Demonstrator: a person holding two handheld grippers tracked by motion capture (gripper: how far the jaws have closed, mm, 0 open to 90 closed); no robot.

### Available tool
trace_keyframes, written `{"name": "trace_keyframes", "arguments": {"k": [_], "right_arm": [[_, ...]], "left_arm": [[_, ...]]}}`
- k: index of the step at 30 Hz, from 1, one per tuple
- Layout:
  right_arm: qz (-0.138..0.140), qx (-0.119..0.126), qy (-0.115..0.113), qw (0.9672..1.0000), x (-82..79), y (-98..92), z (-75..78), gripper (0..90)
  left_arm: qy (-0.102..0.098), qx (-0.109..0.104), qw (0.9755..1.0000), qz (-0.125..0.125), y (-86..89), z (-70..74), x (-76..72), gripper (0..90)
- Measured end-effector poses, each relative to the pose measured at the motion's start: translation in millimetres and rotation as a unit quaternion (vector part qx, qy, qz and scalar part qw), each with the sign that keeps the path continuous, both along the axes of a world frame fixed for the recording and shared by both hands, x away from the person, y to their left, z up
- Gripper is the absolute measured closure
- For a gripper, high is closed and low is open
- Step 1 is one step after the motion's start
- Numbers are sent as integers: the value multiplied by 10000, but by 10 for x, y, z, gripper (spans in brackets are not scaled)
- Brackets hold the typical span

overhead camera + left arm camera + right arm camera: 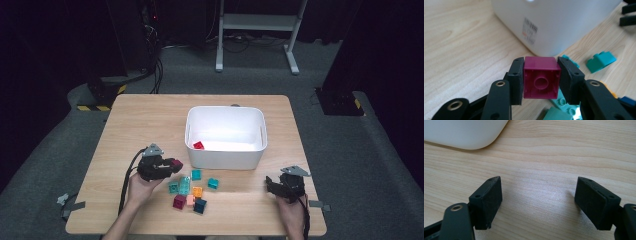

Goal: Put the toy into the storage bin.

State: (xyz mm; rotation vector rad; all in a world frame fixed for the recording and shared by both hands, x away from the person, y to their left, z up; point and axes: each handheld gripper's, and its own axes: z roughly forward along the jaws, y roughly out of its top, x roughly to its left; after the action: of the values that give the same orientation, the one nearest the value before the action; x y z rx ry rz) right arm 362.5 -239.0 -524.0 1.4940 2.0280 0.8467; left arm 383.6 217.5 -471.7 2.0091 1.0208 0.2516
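My left gripper [172, 165] is shut on a magenta brick [541, 77], held a little above the table just left of the white bin [225, 152]. Both pads press the brick's sides and its hollow underside faces the camera. A red brick [198, 145] lies inside the bin. Below the bin lies a loose pile of bricks [192, 192] in teal, orange, pink, dark red and dark blue. My right gripper [270, 182] rests low over the table at the front right, its jaws [537, 202] open with only bare wood between them.
The wooden table [150, 120] has free room at its left and back. The bin's corner [461, 135] shows at the upper left in the right gripper view. A white frame stand [257, 30] is on the floor beyond the table.
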Motion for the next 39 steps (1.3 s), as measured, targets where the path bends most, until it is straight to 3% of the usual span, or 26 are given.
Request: {"name": "trace_keyframes", "arguments": {"k": [3,13,23,26,39], "right_arm": [[3,0,1,10000,-1,0,0,219],[9,-4,-1,10000,-1,1,0,219],[9,-3,0,10000,-1,1,0,219],[12,-2,0,10000,-1,2,0,219],[23,5,3,10000,-2,4,0,219]], "left_arm": [[-85,73,9999,41,2,59,-2,584],[-184,-276,9994,38,74,372,13,584],[-260,-348,9990,51,127,666,70,585],[-211,-493,9986,40,134,748,86,585],[-318,-478,9984,-4,77,1015,170,586]]}}
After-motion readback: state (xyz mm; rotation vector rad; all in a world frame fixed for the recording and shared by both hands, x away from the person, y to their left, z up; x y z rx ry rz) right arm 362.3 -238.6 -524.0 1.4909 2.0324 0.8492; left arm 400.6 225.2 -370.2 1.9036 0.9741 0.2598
